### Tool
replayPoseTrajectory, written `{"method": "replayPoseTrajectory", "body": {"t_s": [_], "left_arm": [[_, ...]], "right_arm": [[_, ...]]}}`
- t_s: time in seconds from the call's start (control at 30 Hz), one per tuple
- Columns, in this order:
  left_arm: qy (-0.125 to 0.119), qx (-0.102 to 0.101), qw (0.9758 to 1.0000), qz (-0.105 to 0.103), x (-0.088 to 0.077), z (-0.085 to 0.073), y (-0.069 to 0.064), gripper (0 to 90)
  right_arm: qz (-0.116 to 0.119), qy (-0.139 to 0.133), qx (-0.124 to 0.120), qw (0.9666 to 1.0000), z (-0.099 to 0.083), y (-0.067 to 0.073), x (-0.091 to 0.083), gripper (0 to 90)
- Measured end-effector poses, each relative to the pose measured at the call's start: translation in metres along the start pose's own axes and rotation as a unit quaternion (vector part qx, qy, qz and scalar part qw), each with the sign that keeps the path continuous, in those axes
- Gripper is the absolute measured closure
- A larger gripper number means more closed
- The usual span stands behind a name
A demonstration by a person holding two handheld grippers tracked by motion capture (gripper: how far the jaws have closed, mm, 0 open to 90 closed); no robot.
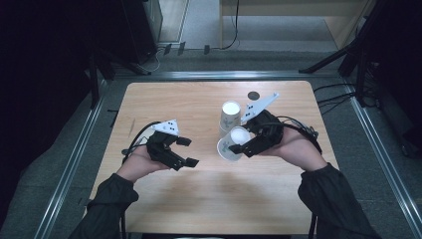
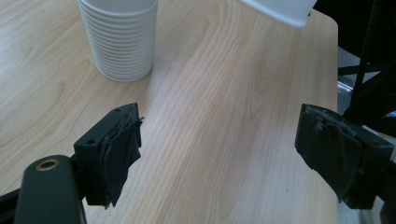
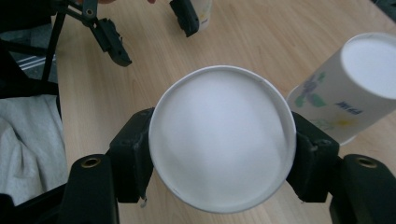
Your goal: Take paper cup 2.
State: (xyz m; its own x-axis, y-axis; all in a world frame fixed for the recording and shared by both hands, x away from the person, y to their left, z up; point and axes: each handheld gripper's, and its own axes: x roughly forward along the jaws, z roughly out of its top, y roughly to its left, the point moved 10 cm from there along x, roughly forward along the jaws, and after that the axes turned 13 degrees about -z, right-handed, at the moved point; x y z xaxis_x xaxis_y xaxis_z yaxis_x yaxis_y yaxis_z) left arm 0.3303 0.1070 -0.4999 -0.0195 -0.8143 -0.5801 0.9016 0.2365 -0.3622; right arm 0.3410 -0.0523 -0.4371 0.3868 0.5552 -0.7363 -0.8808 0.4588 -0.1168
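Observation:
My right gripper [image 1: 239, 144] is shut on a single white paper cup [image 1: 232, 143], which lies tilted on its side above the wooden table [image 1: 199, 199]. In the right gripper view the cup's round white base [image 3: 222, 140] faces the camera, pinched between the two black pads [image 3: 135, 154]. Just behind it a stack of paper cups [image 1: 230, 115] stands upside down; it also appears in the right gripper view [image 3: 355, 88] and the left gripper view [image 2: 122, 39]. My left gripper [image 1: 188, 152] hovers open at the table's left, with nothing between its jaws [image 2: 219, 149].
A small dark round spot [image 1: 254, 95] marks the table near its far edge. Metal rails and dark stands surround the table on the floor. A grey cloth [image 3: 28, 140] shows at the left of the right gripper view.

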Motion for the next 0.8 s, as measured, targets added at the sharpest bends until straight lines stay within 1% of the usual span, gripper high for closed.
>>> {"method": "replayPoseTrajectory", "body": {"t_s": [0.13,0.27,0.37,0.47,0.53,0.57,0.67,0.73,0.8], "left_arm": [[-0.004,-0.002,1.0,-0.003,0.0,0.001,-0.002,14.8],[-0.005,-0.002,1.0,-0.004,0.001,0.0,-0.002,14.8],[0.002,-0.001,1.0,-0.006,0.003,-0.003,-0.003,14.8],[0.003,0.001,1.0,-0.007,0.004,-0.003,-0.003,14.8],[0.002,0.002,1.0,-0.007,0.005,-0.003,-0.004,14.8],[0.004,0.004,0.9999,-0.009,0.006,-0.004,-0.004,14.8],[0.007,0.003,0.9999,-0.012,0.007,-0.007,-0.006,14.8],[0.009,0.008,0.9998,-0.014,0.009,-0.009,-0.008,14.8],[0.013,0.009,0.9998,-0.016,0.012,-0.011,-0.009,14.8]], "right_arm": [[0.011,-0.014,0.001,0.9998,-0.008,0.008,0.012,34.3],[0.022,-0.018,0.012,0.9995,-0.017,0.014,0.021,34.3],[0.028,-0.027,0.017,0.9991,-0.022,0.019,0.028,34.3],[0.038,-0.039,0.023,0.9983,-0.026,0.023,0.035,34.3],[0.042,-0.042,0.027,0.9978,-0.029,0.026,0.039,34.3],[0.044,-0.044,0.025,0.9978,-0.03,0.027,0.041,34.3],[0.045,-0.048,0.024,0.9976,-0.034,0.029,0.05,34.4],[0.053,-0.058,0.032,0.9964,-0.036,0.03,0.053,34.4],[0.058,-0.065,0.033,0.9957,-0.038,0.03,0.056,34.4]]}}
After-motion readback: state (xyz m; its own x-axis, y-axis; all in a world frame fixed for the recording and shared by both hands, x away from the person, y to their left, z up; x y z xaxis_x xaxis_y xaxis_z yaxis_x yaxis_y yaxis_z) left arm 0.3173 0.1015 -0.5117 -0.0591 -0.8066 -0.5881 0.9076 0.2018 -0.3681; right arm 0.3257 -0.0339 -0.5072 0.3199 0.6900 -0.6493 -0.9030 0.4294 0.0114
